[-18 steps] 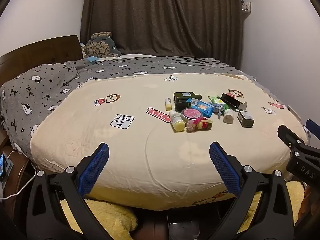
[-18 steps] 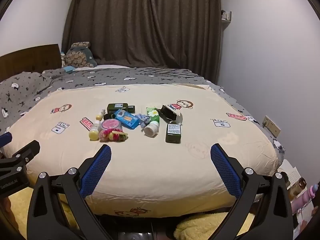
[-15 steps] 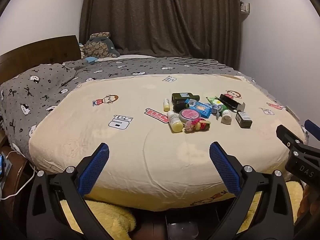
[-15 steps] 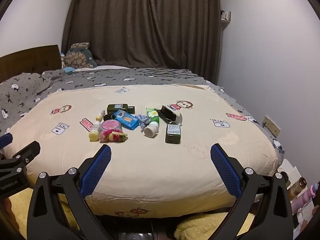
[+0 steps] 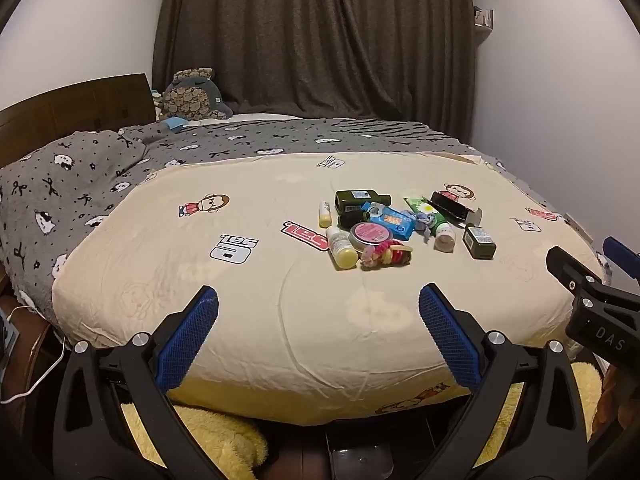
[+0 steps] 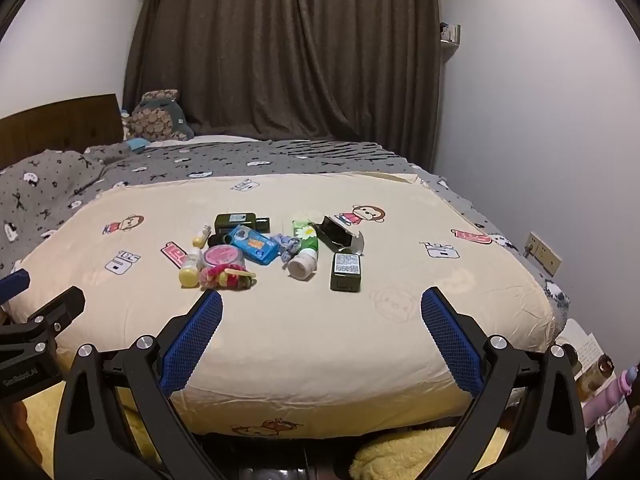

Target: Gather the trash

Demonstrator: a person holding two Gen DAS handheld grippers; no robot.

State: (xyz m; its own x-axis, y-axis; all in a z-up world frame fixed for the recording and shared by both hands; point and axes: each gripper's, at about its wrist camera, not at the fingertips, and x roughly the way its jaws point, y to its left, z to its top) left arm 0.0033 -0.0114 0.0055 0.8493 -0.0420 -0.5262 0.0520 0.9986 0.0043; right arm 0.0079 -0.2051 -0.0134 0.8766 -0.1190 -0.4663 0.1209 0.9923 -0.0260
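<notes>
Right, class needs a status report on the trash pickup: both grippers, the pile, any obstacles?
Left hand-held gripper open, empty. Right hand-held gripper open, empty. Trash pile untouched on the bed. Nothing in the way.

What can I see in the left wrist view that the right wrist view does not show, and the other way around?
Only the left wrist view shows the white cable hanging at the bed's left side. Only the right wrist view shows the wall socket and the bottles on the floor at the right. Both show the cream blanket, the pile of small items on it, the dark curtain, and the open left gripper and right gripper.
</notes>
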